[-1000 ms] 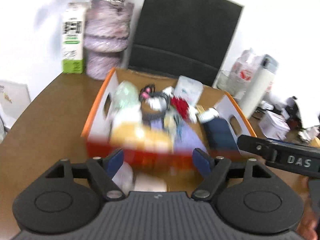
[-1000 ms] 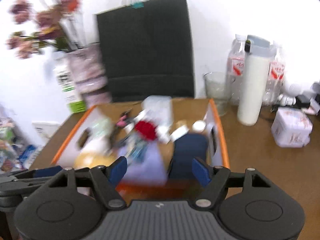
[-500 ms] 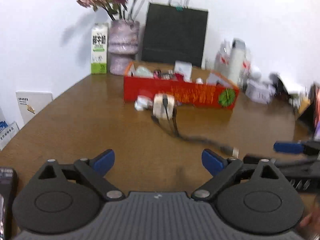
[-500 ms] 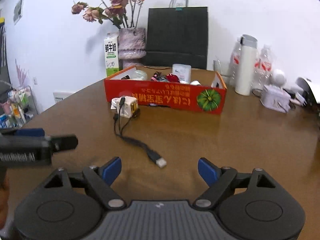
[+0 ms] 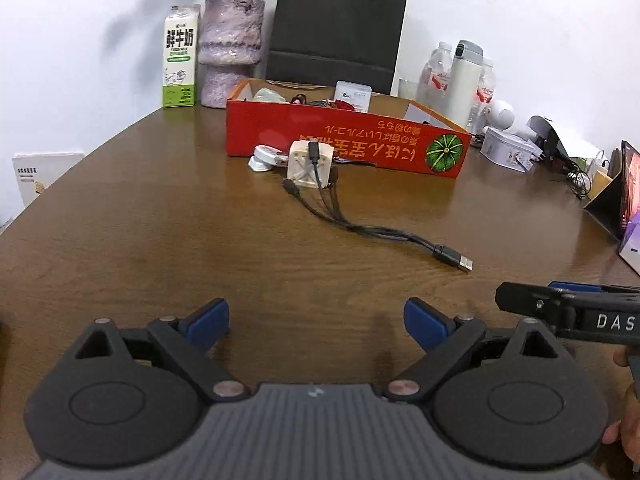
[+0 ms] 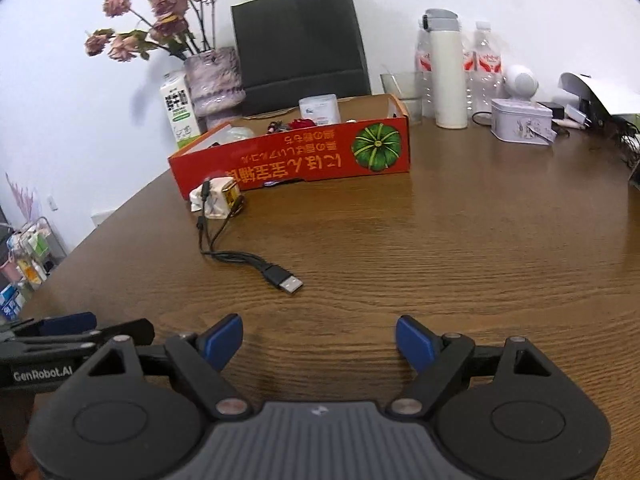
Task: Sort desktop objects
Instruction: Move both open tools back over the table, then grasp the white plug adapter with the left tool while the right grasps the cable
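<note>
Across the lower edge of both views: each hand-held gripper sits low over bare wood.
Left hand-held gripper (image 5: pixel 316 318): jaws spread wide, nothing between them, nothing held.
Right hand-held gripper (image 6: pixel 319 340): likewise wide apart and empty; it shows as a black bar at the right edge of the left wrist view.
Cream cube (image 5: pixel 311 163): centre of the left wrist view, just in front of the red box; looks like a light, rigid plastic charger block. My guess is a firm pinch across two flat opposite faces would hold, though smooth faces may slip.
White item (image 5: pixel 264 157): touching or just beside the cube's left side; too small to identify.
Multi-head cable (image 5: pixel 362 227): runs from the cube toward lower right, ending in a USB plug (image 5: pixel 454 257). Limp and light; it will likely trail and drag if lifted at one end. The stiff plug, or the bundled stretch where the strands join, seems the best hold.
Red box (image 5: pixel 344 140): upper centre, open-topped cardboard with small items already inside; probably the sorting target, and light enough to slide if pushed.
Table (image 5: pixel 160 240): dark wood grain, faintly glossy, flat, mostly bare nearby.
Room: white wall behind; milk carton (image 5: pixel 181 67), vase (image 5: pixel 230 50), black paper bag (image 5: pixel 338 24), then bottles and a tin (image 5: pixel 507 153) to the right.
</note>
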`<control>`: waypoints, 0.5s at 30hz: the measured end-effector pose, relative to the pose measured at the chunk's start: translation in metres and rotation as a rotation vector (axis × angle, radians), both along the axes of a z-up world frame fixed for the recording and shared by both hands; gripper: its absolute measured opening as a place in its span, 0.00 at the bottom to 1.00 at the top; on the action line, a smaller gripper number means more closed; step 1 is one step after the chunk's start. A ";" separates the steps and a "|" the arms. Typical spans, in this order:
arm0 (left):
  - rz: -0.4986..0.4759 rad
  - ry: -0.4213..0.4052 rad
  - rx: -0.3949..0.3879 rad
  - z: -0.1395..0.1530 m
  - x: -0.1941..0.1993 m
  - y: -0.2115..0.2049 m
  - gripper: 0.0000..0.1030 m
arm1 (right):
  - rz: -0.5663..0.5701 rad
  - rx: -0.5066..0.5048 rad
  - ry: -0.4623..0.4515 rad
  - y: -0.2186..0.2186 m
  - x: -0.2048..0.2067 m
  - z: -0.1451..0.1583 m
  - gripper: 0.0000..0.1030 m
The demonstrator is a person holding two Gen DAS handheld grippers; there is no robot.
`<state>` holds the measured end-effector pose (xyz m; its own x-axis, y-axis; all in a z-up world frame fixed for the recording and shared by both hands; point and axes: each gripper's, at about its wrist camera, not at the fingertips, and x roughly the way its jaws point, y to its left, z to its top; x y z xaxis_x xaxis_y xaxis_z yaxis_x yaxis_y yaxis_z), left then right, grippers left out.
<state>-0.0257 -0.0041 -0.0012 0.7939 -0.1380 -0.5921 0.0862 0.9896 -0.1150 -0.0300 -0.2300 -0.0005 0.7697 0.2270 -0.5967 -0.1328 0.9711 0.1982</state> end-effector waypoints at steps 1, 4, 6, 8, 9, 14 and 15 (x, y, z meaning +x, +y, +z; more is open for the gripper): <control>-0.010 -0.002 0.004 0.003 0.007 0.000 0.94 | 0.009 -0.019 0.000 0.002 0.004 0.001 0.81; -0.002 -0.029 0.009 0.014 0.036 0.004 0.92 | 0.036 -0.068 -0.002 0.008 0.024 0.006 0.79; 0.009 -0.045 0.000 0.023 0.061 0.007 0.90 | 0.051 -0.070 -0.015 0.010 0.040 0.011 0.77; 0.003 -0.046 -0.031 0.030 0.091 0.009 0.86 | 0.056 -0.063 -0.016 0.013 0.061 0.015 0.75; -0.005 -0.047 -0.040 0.031 0.104 0.008 0.85 | 0.056 -0.055 -0.011 0.015 0.069 0.016 0.73; 0.019 -0.038 -0.057 0.022 0.145 0.020 0.76 | 0.188 -0.093 -0.007 0.044 0.099 0.017 0.66; 0.023 -0.025 -0.090 0.021 0.150 0.027 0.76 | 0.219 -0.104 -0.010 0.051 0.101 0.015 0.66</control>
<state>0.1240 0.0231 0.0196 0.8120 -0.1712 -0.5580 0.0675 0.9772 -0.2015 0.0708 -0.1794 0.0145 0.7148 0.3269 -0.6182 -0.3442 0.9340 0.0958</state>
